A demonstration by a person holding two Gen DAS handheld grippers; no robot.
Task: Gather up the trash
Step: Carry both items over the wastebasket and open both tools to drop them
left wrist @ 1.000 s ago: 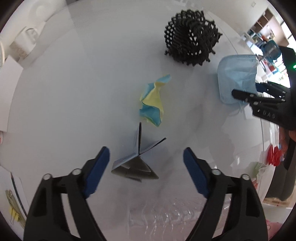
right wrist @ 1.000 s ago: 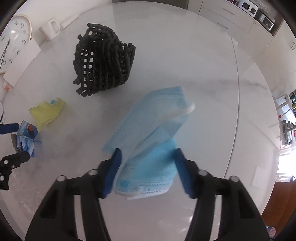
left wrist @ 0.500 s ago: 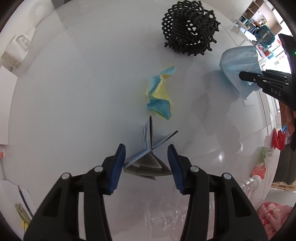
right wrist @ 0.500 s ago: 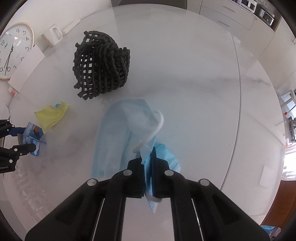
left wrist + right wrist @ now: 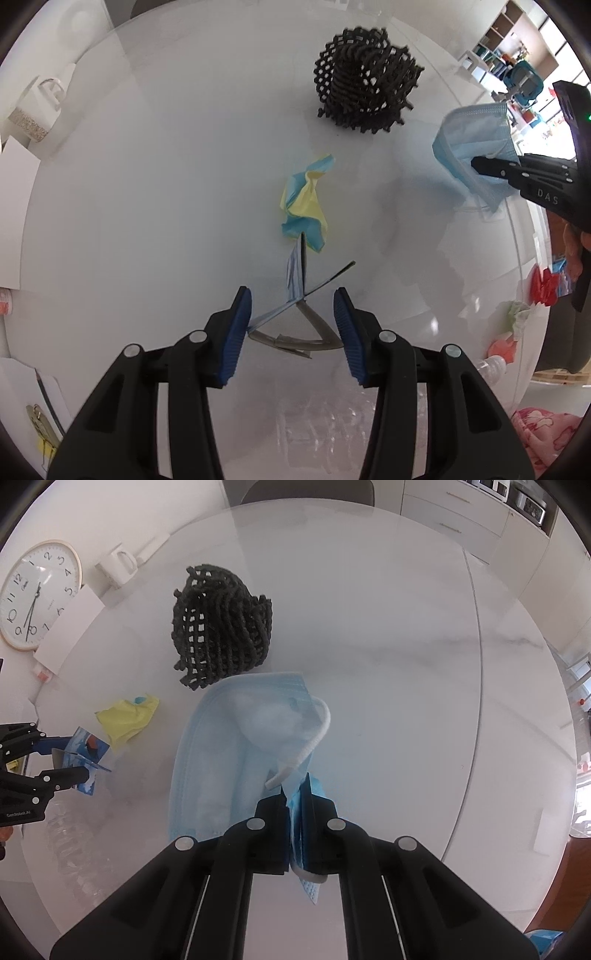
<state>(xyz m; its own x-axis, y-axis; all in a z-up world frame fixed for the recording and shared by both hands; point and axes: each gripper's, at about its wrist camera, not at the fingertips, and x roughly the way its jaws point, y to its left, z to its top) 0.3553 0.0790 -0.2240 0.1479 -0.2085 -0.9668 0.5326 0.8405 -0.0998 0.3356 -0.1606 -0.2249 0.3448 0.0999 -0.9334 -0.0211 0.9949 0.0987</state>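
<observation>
On the round white counter, four pieces of rubbish were in view, together with a black mesh basket that lay tipped on its side near the far edge, probably the receptacle, though nothing showed inside it. The right claw was pressed together on the lower edge of a blue face mask, which hung from it above the surface, its white ear loop curling just ahead of the fingers; in the left wrist view the same mask appeared lifted beside the basket. The left claw was spread partway, its blue pads bracketing a folded foil wrapper: the left pad touched one flap, the right pad stood at the opposite corner, and a firm pinch could not be confirmed. A crumpled yellow-and-blue paper lay just beyond the wrapper, untouched, between it and the basket. A clear plastic bottle lay on the counter below the left claw, faint against the surface. By this evidence the task was at an early stage: one item was secured, a second was about to be gripped, and no item had yet been deposited; the paper and the bottle remained to be collected.
</observation>
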